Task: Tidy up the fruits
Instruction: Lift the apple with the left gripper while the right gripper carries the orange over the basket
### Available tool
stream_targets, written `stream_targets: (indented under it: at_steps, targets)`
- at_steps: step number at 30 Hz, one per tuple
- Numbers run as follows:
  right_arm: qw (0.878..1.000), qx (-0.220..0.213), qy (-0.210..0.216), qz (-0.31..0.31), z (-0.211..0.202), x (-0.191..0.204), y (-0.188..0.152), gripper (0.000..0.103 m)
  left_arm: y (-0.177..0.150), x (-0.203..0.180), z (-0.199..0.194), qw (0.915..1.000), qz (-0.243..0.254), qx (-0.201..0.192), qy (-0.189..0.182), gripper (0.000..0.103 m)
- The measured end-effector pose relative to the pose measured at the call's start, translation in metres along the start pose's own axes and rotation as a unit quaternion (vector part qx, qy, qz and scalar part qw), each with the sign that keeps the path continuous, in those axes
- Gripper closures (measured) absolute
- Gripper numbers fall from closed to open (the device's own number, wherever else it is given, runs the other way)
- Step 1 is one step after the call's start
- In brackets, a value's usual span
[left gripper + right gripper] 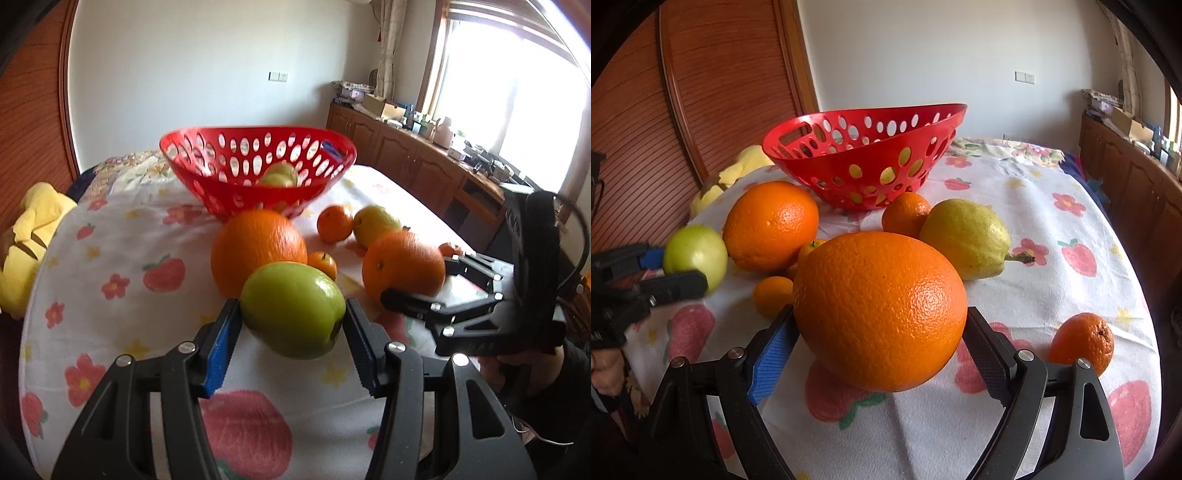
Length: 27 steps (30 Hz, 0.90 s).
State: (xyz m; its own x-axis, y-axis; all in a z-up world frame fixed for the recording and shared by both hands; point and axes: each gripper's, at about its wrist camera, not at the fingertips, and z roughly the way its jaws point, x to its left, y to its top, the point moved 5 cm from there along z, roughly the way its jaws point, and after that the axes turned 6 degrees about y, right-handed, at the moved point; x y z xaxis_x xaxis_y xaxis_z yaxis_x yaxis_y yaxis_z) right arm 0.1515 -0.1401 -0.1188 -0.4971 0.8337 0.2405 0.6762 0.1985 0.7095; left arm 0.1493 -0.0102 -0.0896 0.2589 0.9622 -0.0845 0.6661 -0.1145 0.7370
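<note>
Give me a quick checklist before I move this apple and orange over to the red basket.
1. Left gripper clamped on green apple: ok.
2. Right gripper around big orange; pads pressing: cannot tell.
3. Apple clear of the cloth: ok.
4. Red basket upright with room: ok, one greenish fruit inside.
5. Second large orange sits between apple and basket: not ok, lift over.

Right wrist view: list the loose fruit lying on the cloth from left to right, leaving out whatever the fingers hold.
Big orange → small mandarin → mandarin by the basket → yellow pear → mandarin at far right. The little mandarin tucked behind the held orange is left out.
</note>
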Motion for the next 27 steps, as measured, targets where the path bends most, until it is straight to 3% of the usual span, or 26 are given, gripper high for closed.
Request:
stream_targets:
  at_steps: [13, 27]
  targets:
    - [1.000, -0.007, 0.016, 0.003, -0.011, -0.002, 0.017, 0.014, 0.059, 0.007, -0.009, 0.9988, 0.003, -0.048, -0.002, 0.048]
    - [0.999, -0.043, 0.015, -0.021, -0.031, -0.007, 0.076, 0.014, 0.114, 0.035, 0.033, 0.9983, -0.002, -0.057, -0.006, 0.048]
